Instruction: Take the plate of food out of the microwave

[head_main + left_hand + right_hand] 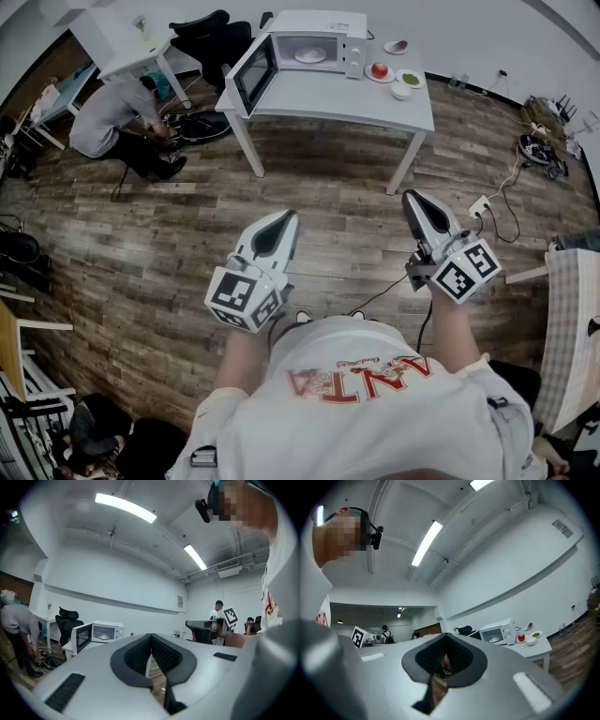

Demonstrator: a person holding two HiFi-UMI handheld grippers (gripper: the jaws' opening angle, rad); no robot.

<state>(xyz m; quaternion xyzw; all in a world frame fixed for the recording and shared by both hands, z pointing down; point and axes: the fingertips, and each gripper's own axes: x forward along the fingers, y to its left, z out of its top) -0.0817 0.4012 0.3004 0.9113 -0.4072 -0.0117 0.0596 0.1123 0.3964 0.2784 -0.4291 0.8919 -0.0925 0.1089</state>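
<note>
- The microwave stands on the table at top centre, with its door open.
- The plate lies inside the microwave, untouched.
- The left gripper and right gripper, lower in the frame, are well apart from the table. Each has its jaws together on nothing.
- My judgement is that only the door is dealt with. The approach, the grasp and the lift-out all remain.

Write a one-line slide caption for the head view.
Left hand-held gripper and right hand-held gripper, both shut and empty, face the open microwave with a plate inside.
</note>
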